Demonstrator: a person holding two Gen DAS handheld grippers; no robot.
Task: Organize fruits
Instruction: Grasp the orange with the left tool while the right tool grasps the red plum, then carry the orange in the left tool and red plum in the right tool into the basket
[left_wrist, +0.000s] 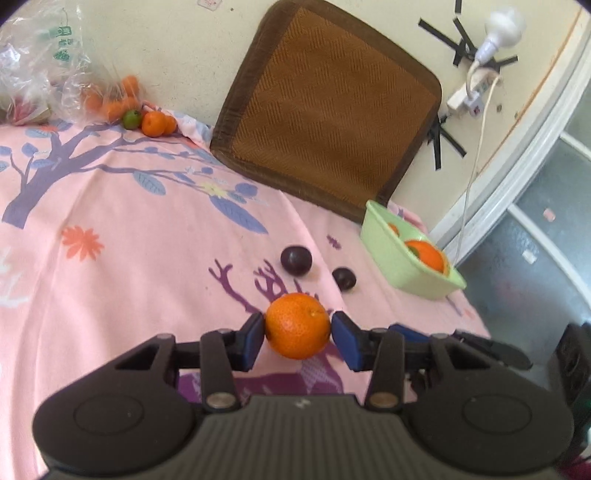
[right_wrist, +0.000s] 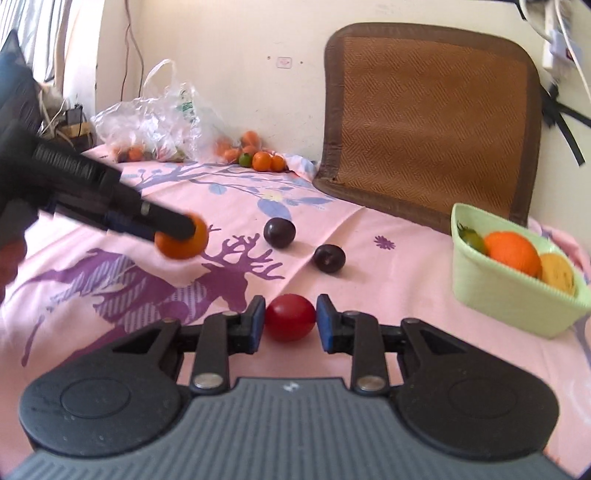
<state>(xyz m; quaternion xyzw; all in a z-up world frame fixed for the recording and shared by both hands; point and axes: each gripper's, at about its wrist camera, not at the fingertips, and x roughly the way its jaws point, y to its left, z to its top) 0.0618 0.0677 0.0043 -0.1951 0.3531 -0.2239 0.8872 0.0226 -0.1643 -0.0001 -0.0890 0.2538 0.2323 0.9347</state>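
My left gripper (left_wrist: 297, 326) is shut on an orange mandarin (left_wrist: 297, 325) and holds it above the pink cloth; it also shows in the right wrist view (right_wrist: 181, 238). My right gripper (right_wrist: 290, 317) is shut on a red round fruit (right_wrist: 290, 317) low over the cloth. Two dark plums (right_wrist: 279, 232) (right_wrist: 329, 258) lie on the cloth between the grippers and the light green bowl (right_wrist: 491, 295), which holds an orange (right_wrist: 511, 253), a yellow fruit and a green one. The bowl also shows in the left wrist view (left_wrist: 402, 266).
A clear plastic bag (right_wrist: 162, 122) with several small oranges and a green fruit (right_wrist: 244, 159) beside it lies at the far edge by the wall. A brown woven cushion (right_wrist: 428, 122) leans on the wall behind the bowl. A power strip and cables hang on the wall (left_wrist: 469, 96).
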